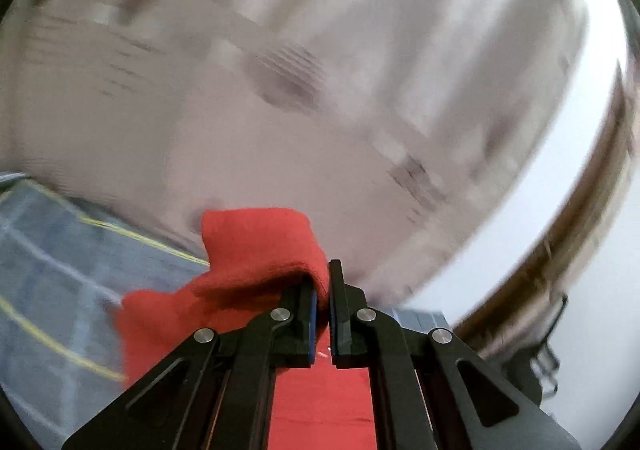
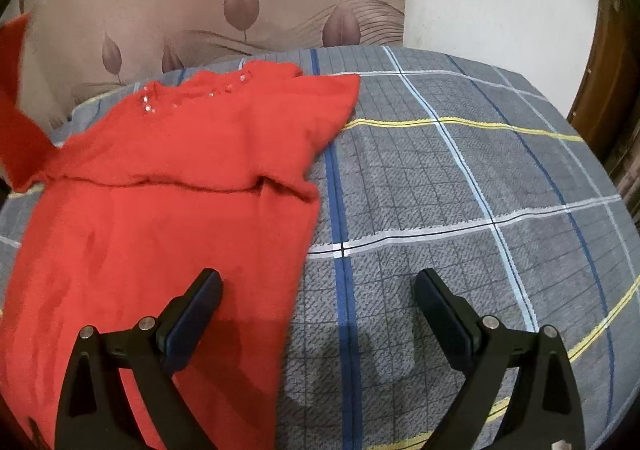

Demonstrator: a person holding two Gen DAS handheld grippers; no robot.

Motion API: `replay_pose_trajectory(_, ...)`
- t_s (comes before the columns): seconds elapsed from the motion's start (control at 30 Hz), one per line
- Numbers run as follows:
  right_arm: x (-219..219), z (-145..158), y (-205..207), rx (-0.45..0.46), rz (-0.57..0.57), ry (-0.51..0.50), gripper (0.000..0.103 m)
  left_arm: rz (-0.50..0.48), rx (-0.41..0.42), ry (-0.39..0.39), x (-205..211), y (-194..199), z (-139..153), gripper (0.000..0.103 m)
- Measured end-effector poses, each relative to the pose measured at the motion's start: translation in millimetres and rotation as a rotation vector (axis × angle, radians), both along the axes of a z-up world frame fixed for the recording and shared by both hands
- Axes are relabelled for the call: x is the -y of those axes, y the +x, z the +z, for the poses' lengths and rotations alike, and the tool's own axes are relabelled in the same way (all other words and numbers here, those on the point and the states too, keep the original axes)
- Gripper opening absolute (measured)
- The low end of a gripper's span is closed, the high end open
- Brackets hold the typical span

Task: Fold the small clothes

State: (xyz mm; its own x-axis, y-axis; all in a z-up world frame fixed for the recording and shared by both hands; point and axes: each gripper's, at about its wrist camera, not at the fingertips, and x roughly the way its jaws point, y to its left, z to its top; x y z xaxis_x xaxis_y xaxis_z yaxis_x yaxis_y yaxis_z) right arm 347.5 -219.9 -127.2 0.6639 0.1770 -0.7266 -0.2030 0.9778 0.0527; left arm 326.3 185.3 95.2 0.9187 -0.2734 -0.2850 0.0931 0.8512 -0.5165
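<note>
A small red knit sweater with small beads at the neckline lies on a grey plaid cloth. Its right sleeve is folded in over the chest. My right gripper is open and empty, low over the sweater's right edge, with its left finger above the red fabric. My left gripper is shut on a part of the red sweater and holds it lifted above the cloth. That lifted part shows in the right wrist view at the far left. The left wrist view is blurred.
A beige curtain with a leaf pattern hangs behind the cloth-covered surface. A white wall and a brown wooden door frame stand at the right. The plaid cloth's edge curves away at the back and right.
</note>
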Motion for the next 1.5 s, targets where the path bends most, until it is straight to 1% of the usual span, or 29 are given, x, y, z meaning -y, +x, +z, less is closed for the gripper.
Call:
replay_pose_trajectory(0.1,7.9,1.5,-1.0,0.004,0.001,0.058,0.097,-0.100,-0.047,0.038,62.9,36.5,-25.9,0.004)
replay_pose_trajectory(0.23,20.1,2.5,-2.2,0.008,-0.009,0.143,0.098,-0.206,-0.114,0.073,131.0,73.5,-79.0,0.004)
replay_pose_trajectory(0.3,21.7,2.8,-2.5,0.011,-0.009,0.162,0.098,-0.246,-0.122,0.088,152.0,83.4,-103.1,0.004)
replay_pose_trajectory(0.4,21.1,2.3,-2.2,0.011,0.002,0.172,0.098,-0.338,-0.117,0.071,177.5,91.9,-135.5,0.006)
replay_pose_trajectory(0.47,22.7,1.5,0.2,0.009,0.010,0.178,0.098,-0.336,-0.133,0.091,190.5,93.8,-150.0,0.010)
replay_pose_trajectory(0.53,24.0,1.4,0.1,0.009,0.013,0.190,0.098,-0.328,-0.153,0.101,194.3,93.4,-155.6,0.015)
replay_pose_trajectory(0.57,25.2,1.5,-0.1,0.011,0.012,0.199,0.098,-0.318,-0.160,0.098,192.7,90.8,-155.0,0.018)
replay_pose_trajectory(0.6,26.4,1.3,-0.2,0.012,0.012,0.206,0.098,-0.310,-0.163,0.096,190.7,88.5,-152.3,0.030)
replay_pose_trajectory(0.63,27.6,1.1,-0.1,0.013,0.010,0.214,0.098,-0.292,-0.163,0.093,188.2,83.1,-146.9,0.049)
replay_pose_trajectory(0.73,29.6,0.4,0.1,0.012,0.005,0.224,0.098,-0.243,-0.019,0.108,169.8,51.5,-118.4,0.079)
replay_pose_trajectory(0.77,29.9,0.5,-0.8,0.015,0.004,0.225,0.098,-0.195,0.032,0.108,157.3,36.1,-107.0,0.085)
replay_pose_trajectory(0.8,30.4,1.1,-1.8,0.020,0.002,0.226,0.098,-0.169,0.051,0.100,147.8,28.0,-103.7,0.095)
replay_pose_trajectory(0.87,33.9,4.4,-6.4,0.049,0.000,0.247,0.098,-0.093,0.095,0.078,121.9,4.8,-99.3,0.097)
replay_pose_trajectory(0.93,39.3,10.8,-14.6,0.097,0.019,0.298,0.098,0.005,0.082,0.106,94.8,-15.5,-109.1,0.097)
replay_pose_trajectory(0.97,39.3,15.1,-17.5,0.108,0.041,0.332,0.098,0.060,0.047,0.109,77.3,-22.5,-122.3,0.097)
replay_pose_trajectory(1.0,36.4,20.4,-18.5,0.106,0.071,0.368,0.097,0.073,0.027,0.097,68.2,-23.2,-131.0,0.097)
replay_pose_trajectory(1.07,20.5,34.8,-16.7,0.101,0.148,0.412,0.097,0.085,-0.056,0.027,41.1,-20.8,-160.1,0.097)
replay_pose_trajectory(1.13,-7.8,49.6,-10.3,0.130,0.201,0.357,0.097,0.133,-0.142,-0.065,15.1,-17.9,-193.3,0.097)
replay_pose_trajectory(1.17,-27.0,54.7,-5.4,0.138,0.227,0.291,0.097,0.146,-0.150,-0.096,11.5,-19.7,-203.0,0.097)
replay_pose_trajectory(1.2,-47.5,57.1,-0.2,0.146,0.241,0.203,0.096,0.153,-0.163,-0.178,1.2,-22.7,-215.5,0.096)
replay_pose_trajectory(1.23,-62.3,57.3,3.3,0.158,0.246,0.130,0.094,0.164,-0.121,-0.222,-4.2,-28.7,-216.9,0.096)
replay_pose_trajectory(1.27,-77.1,56.8,8.2,0.176,0.253,0.059,0.092,0.188,-0.066,-0.212,-4.1,-36.2,-214.1,0.096)
replay_pose_trajectory(1.3,-91.7,54.4,14.8,0.189,0.266,-0.009,0.084,0.210,-0.061,-0.200,-3.3,-40.2,-213.4,0.096)
replay_pose_trajectory(1.33,-106.1,49.0,24.7,0.186,0.263,-0.090,0.065,0.205,-0.070,-0.202,-2.3,-39.1,-214.9,0.096)
replay_pose_trajectory(1.37,-116.0,42.9,33.5,0.176,0.250,-0.157,0.037,0.200,-0.080,-0.205,-2.1,-38.5,-216.2,0.096)
replay_pose_trajectory(1.4,-124.3,34.7,45.9,0.149,0.232,-0.215,0.026,0.198,-0.093,-0.213,-3.6,-34.3,-218.6,0.096)
replay_pose_trajectory(1.43,-127.9,24.8,60.2,0.091,0.212,-0.242,0.018,0.197,-0.098,-0.229,-4.8,-31.9,-221.1,0.096)
replay_pose_trajectory(1.47,-127.6,16.1,71.7,0.036,0.195,-0.242,0.017,0.198,-0.098,-0.241,-6.8,-32.6,-221.8,0.096)
replay_pose_trajectory(1.5,-123.7,15.0,75.9,0.035,0.179,-0.220,0.017,0.200,-0.092,-0.244,-6.5,-31.7,-221.7,0.096)
